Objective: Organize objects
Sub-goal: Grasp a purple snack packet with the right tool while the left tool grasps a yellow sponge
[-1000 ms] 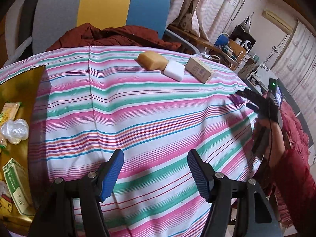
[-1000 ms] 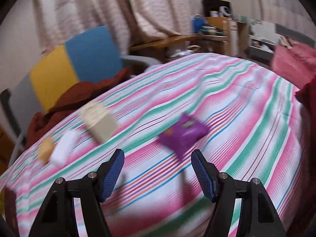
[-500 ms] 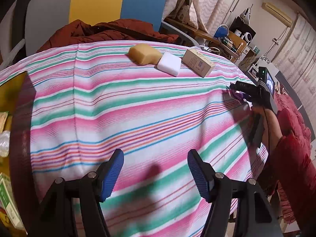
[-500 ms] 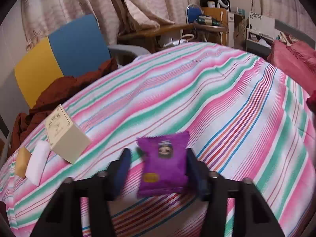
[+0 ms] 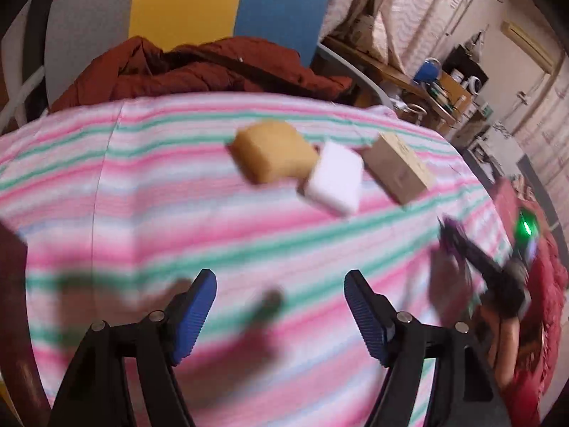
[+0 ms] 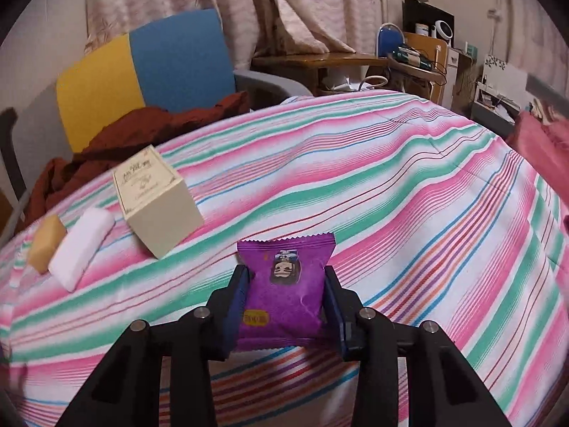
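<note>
Closing jaws of the right gripper (image 6: 286, 302) are clamped on the purple snack packet (image 6: 284, 284) for relocation; the left gripper (image 5: 279, 316), widened, stands empty.

Striped pink-green cloth (image 6: 409, 163) over table, yellow-blue chair (image 6: 149, 67) behind with rust-red garment (image 6: 142, 124), patterned curtains (image 6: 302, 3), cluttered wooden desk (image 6: 320, 60), possibly shelving beyond.

On the tablecloth (image 6: 409, 178), sponge (image 6: 46, 247), soap (image 6: 81, 249) and box (image 6: 156, 203) lie side by side.
</note>
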The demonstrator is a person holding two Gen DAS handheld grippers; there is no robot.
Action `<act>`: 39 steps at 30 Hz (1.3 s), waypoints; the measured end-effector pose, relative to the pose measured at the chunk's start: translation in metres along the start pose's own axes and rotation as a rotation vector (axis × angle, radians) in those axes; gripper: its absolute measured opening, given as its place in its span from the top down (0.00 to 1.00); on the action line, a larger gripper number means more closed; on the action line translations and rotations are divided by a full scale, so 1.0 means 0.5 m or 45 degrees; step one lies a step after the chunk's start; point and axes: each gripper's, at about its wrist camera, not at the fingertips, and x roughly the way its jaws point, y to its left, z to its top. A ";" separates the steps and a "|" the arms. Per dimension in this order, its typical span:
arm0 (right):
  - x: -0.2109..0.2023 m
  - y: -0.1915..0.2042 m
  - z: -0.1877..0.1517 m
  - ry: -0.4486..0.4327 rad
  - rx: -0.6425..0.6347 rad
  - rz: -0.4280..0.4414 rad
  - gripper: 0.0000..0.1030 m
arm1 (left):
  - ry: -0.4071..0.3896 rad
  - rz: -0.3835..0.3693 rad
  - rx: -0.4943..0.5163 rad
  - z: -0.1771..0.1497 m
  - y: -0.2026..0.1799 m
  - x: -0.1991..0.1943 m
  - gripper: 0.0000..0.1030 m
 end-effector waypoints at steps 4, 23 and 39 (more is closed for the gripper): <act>0.001 -0.009 -0.004 -0.010 0.015 0.017 0.60 | -0.038 0.064 -0.019 0.083 -0.018 0.042 0.22; 0.005 -0.007 -0.005 -0.035 -0.006 -0.001 0.59 | -0.042 0.241 -0.017 0.190 -0.034 0.185 0.16; 0.005 -0.004 -0.008 -0.044 -0.010 0.003 0.59 | -0.135 0.304 0.099 0.164 -0.033 0.212 0.16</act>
